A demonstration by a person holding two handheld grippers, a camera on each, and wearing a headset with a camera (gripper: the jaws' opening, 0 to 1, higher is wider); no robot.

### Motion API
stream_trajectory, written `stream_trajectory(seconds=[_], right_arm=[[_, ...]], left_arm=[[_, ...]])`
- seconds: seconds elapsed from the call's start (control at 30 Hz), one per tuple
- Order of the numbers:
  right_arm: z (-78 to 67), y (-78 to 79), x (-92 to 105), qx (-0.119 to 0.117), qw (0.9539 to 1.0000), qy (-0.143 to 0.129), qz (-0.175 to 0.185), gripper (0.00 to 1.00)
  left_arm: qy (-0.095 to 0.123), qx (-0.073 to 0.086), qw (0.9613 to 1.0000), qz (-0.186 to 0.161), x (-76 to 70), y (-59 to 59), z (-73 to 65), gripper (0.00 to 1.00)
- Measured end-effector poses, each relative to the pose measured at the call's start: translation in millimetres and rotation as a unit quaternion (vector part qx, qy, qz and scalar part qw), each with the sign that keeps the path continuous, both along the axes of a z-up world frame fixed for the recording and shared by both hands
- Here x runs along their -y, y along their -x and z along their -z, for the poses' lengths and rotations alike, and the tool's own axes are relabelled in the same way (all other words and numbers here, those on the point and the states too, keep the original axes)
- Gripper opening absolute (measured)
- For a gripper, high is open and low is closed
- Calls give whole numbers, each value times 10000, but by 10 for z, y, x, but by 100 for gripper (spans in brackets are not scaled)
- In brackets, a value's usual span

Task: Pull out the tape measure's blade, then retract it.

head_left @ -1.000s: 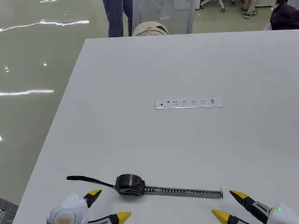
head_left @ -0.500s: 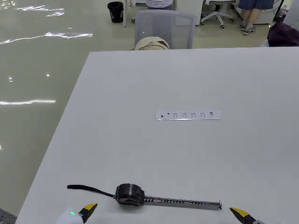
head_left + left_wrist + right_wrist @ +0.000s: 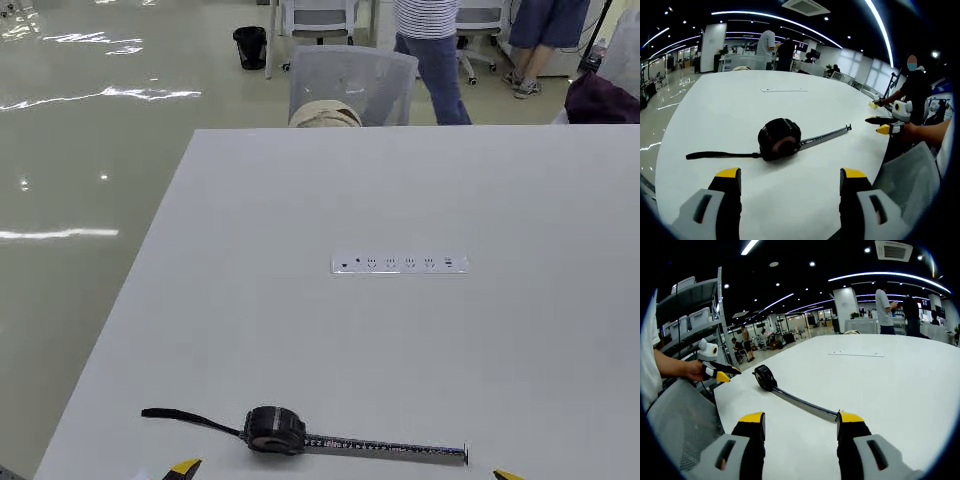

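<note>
Head camera has tipped up since a second ago, so the table (image 3: pixel 400 180) slides down the frame, which is not a move of the things. The tape measure (image 3: pixel 275 430) stays put near the front edge, blade (image 3: pixel 385 448) out flat to the right, about as long as before, strap (image 3: pixel 190 418) trailing left. Both grippers have backed off toward the near edge: left gripper (image 3: pixel 790 175) spread, empty, tape measure ahead of it; right gripper (image 3: pixel 801 417) spread, empty, blade tip just beside one jaw, not pinched. Reads as pull-out done and blade let go; retract not yet started. Blade holds out on its own, so likely locked and needs releasing
</note>
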State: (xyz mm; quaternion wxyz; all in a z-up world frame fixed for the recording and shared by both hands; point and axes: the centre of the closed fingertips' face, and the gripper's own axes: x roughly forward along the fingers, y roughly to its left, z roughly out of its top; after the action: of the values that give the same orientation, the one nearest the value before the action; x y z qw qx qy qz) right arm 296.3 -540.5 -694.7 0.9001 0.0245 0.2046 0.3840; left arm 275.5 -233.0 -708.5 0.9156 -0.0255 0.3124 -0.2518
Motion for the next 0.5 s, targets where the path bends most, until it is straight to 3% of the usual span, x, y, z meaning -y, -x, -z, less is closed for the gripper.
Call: stream_trajectory(seconds=[0.5], right_arm=[[-87,176,-15,77,10000,32,-27,63]], left_arm=[[11,32,10000,-81,-73,160,-66,82]])
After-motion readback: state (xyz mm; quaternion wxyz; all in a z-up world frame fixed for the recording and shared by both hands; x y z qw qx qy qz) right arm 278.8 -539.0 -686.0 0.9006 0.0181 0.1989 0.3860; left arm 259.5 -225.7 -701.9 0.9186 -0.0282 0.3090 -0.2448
